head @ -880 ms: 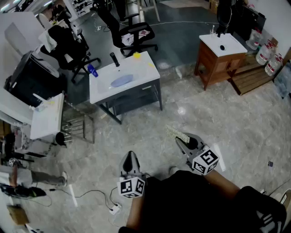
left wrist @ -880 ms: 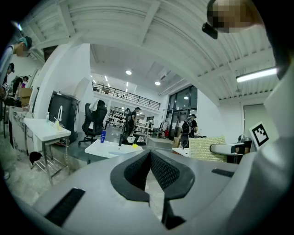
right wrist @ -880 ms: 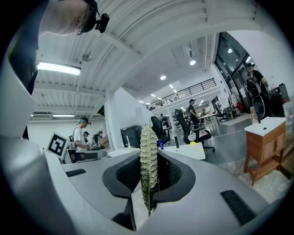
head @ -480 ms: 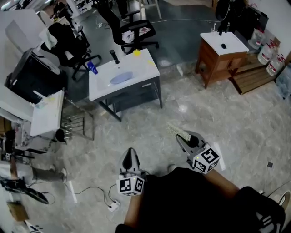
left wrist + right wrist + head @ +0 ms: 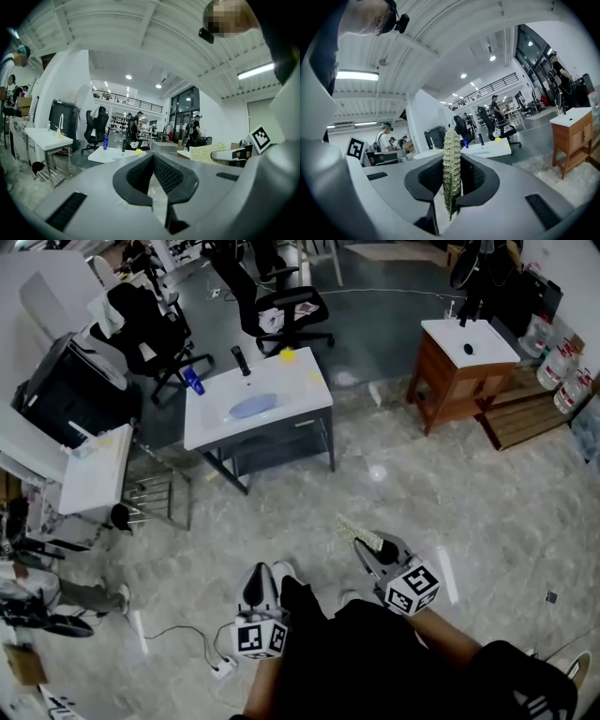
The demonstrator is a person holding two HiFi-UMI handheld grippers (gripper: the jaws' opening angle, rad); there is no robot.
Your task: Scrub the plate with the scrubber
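A: Far left first?
B: Blue bottle (image 5: 192, 382) standing at the back-left edge of the white bench (image 5: 211, 432). The plate (image 5: 251, 406), pale blue, lies flat nr the bench ctr, w/ a black tap (image 5: 241, 361) just behind it.
A: Plate close to the tools?
B: No, well apart. Both tools are low over the marble floor (image 5: 469, 484), nr the person's body.
A: Left hand-held gripper (image 5: 255, 583)?
B: Clenched, nothing in it. Its own view shows the ribbed pads (image 5: 139, 174) meeting at the tips, only a thin wedge of gap lower down.
A: Right hand-held gripper (image 5: 367, 555)?
B: Just right of the left one, grasping the scrubber (image 5: 359, 532). It's a thin yellow-green sheet, pinched edge-on btwn the pads, sticking out well past the tips and aimed roughly twd the bench.
A: Anything further right?
B: Wooden cabinet (image 5: 459, 371) w/ a white top, far right, well apart from the bench.
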